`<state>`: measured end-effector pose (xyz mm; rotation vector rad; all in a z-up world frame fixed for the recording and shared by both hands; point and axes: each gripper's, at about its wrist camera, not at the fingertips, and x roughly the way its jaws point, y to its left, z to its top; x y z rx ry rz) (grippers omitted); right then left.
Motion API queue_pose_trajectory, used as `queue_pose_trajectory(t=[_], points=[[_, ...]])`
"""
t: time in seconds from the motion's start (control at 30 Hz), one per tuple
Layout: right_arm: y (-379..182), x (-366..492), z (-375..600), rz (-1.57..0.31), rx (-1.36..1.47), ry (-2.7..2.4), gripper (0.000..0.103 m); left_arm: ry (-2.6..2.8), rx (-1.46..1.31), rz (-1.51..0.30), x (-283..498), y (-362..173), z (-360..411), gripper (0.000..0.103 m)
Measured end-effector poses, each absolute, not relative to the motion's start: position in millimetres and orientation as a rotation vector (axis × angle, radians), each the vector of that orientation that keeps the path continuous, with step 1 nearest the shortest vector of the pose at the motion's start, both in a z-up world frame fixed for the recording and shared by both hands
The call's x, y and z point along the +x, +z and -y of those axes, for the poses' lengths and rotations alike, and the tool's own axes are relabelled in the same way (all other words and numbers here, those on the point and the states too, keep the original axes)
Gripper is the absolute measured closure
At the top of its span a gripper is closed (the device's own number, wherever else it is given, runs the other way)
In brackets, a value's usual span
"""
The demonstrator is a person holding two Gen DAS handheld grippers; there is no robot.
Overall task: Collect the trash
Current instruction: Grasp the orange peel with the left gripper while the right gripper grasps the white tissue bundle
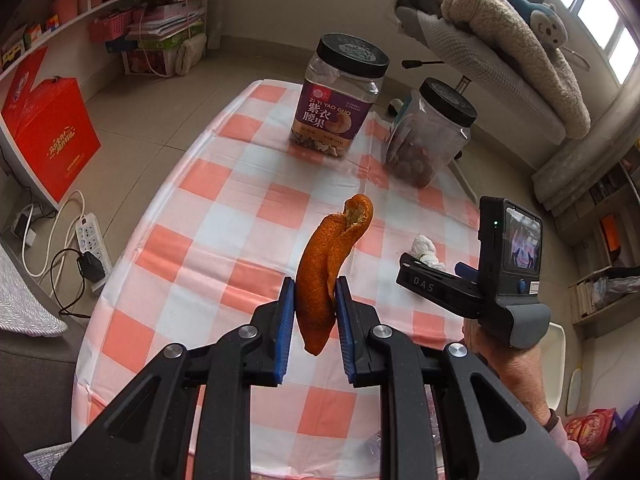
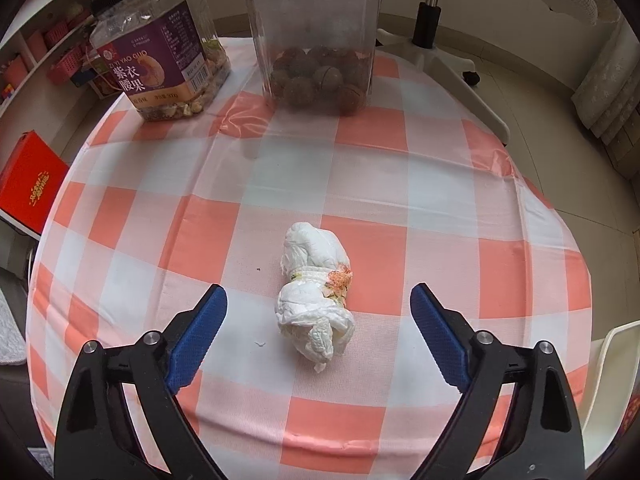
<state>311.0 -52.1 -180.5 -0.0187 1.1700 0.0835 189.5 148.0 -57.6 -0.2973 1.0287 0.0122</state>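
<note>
Already the left gripper is clamped on a strip of orange peel, which hangs clear above the checked tablecloth with both ends free of the blue pads. On the right, the other gripper points down at a crumpled tissue that lies on the cloth, stained orange on one side; its jaws stand wide apart, one on either side of the wad, and neither pad touches it. Two jars sit at the far edge, a labelled nut jar on the left and a clear jar of round brown nuts beside it, both well apart from the tissue. The step in hand looks to be the second pickup: one piece of trash is taken, the tissue is not yet gripped. Next the right gripper would likely need to sink until the pads flank the wad's middle, then close gently, since soft paper can slip or tear loose. No bin shows in either view, so where the trash goes cannot be told.
</note>
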Motion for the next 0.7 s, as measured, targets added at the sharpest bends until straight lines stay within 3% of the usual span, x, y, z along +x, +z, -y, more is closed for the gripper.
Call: queue_pose_trajectory(t=[0.13,0.17,0.2,0.7], points=[[-191.9,311.9,55.5,-1.198,0.014,0.067,0.047,0.021,-0.307,-1.029,190.5,-59.5,-153.2,0.082],[-189.5,310.3,56.3,-1.184,0.011,0.065,0.065,0.024,-0.309,-1.028,190.6,-60.0,-154.3,0.082],[-187.7,309.4,57.2,-1.184,0.023,0.08,0.076,0.029,-0.31,-1.025,190.6,-60.2,-155.4,0.082],[-82.9,242.9,65.4,-0.931,0.034,0.225,0.076,0.05,-0.342,-0.943,181.4,-43.3,-155.6,0.082]])
